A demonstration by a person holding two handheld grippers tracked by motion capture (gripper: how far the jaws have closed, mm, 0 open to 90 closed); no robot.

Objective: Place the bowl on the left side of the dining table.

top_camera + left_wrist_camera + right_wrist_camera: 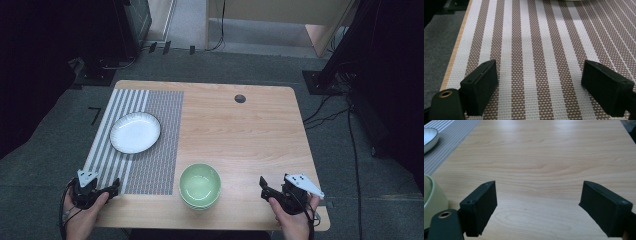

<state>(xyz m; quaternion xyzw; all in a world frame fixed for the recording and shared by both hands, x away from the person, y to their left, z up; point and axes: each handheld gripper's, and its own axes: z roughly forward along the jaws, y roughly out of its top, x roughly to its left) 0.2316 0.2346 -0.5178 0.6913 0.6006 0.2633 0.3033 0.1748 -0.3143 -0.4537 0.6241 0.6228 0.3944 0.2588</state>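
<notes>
Both grippers rest low at the near edge of the table (240, 135), neither holding anything. The left gripper (114, 188) sits over the near left corner of the striped placemat (150, 150); in the left gripper view its jaws stand wide apart with only woven mat between them. The right gripper (264, 188) is over bare wood at the near right, jaws equally wide, nothing between them in the right gripper view.

The green bowl (200, 185) stands upright at the near edge, between the two grippers and just off the mat's right border; it looks like more than one bowl nested, though the stack count is hard to tell. The white plate (135, 132) lies flat on the mat, well apart from the bowl.

Judgement: the work is at its start, and the bowl is the nearest candidate. A sound grip would take one jaw inside the rim and one outside, closing gently. If the bowls are stacked, only the top rim should be pinched and lifted straight up, so the lower one is not dragged toward the table edge.
</notes>
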